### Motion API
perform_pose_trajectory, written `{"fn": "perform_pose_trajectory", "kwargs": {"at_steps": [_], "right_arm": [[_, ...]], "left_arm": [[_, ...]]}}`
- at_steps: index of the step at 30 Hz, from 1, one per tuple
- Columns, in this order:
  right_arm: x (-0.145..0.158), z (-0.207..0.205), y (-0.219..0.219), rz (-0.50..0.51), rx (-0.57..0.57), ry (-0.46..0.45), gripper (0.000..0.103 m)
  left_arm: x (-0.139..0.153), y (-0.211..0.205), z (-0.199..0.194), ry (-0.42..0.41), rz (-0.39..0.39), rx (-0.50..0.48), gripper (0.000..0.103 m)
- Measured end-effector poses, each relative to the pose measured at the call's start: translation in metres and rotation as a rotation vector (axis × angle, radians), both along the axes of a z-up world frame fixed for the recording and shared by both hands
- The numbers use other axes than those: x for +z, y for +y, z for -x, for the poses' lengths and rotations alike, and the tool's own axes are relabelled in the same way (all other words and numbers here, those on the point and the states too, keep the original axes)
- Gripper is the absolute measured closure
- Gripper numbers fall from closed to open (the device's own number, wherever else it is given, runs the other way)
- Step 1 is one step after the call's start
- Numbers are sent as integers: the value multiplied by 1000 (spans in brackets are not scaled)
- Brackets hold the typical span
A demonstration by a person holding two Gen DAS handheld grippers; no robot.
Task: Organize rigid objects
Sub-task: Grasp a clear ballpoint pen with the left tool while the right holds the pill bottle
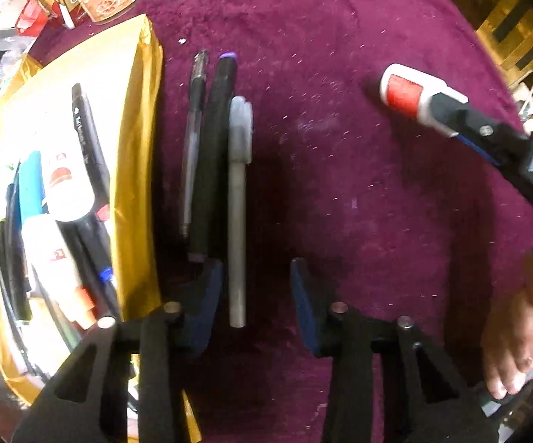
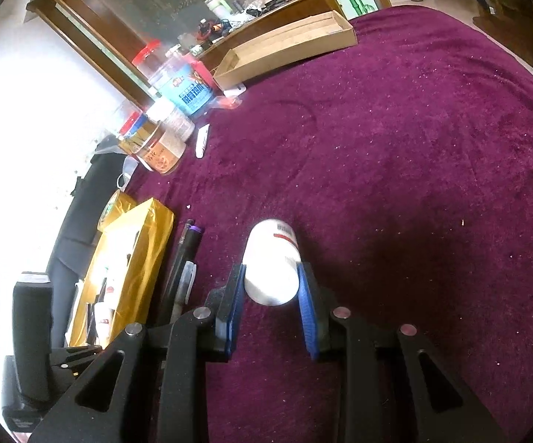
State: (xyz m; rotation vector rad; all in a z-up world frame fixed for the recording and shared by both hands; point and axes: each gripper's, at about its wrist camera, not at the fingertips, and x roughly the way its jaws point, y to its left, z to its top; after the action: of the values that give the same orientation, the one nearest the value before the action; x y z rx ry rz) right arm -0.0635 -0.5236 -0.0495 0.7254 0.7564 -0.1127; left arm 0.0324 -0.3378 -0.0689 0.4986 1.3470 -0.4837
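A white glue stick (image 2: 272, 264) is being squeezed by the right gripper (image 2: 271, 310) over the purple cloth (image 2: 414, 184). The left gripper (image 1: 257, 302) is being held partly open around a grey pen (image 1: 237, 214), not pinching it, near the gold box (image 1: 137, 170).

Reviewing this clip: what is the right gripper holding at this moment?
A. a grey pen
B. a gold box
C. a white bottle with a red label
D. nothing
C: the right gripper has its blue pads closed against the sides of the white bottle with a red label, and the left wrist view shows the same bottle held at its tips.
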Motion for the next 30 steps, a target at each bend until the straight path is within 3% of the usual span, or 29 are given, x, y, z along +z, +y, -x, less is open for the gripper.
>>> {"fn": "perform_pose_trajectory", "kwargs": {"at_steps": [1,3,7,12,15,19,23,26,30], "right_arm": [[0,0,-1,2,-5,1,78],[-1,1,-2,-4,-9,-2,78],[-1,1,-1,-4,-8,-4,78],[-6,-4,-1,-9,0,33,78],[-11,-8,-1,-25,15,61,78],[-18,-12,1,-32,29,90,78],[-21,-13,0,-35,25,103,76],[-23,-14,0,-43,36,103,76],[-25,-18,4,-25,55,118,78]], "left_arm": [[1,-1,0,-7,-4,5,77],[-2,2,-1,32,7,20,97],[-3,6,8,-11,8,5,97],[-4,7,41,39,64,-63,97],[-6,3,53,22,58,-98,96],[-9,-4,49,4,47,-104,87],[-13,-17,30,-12,60,-89,86],[-14,-24,28,-49,84,-72,87],[-11,-29,36,-77,117,-71,97]]}}
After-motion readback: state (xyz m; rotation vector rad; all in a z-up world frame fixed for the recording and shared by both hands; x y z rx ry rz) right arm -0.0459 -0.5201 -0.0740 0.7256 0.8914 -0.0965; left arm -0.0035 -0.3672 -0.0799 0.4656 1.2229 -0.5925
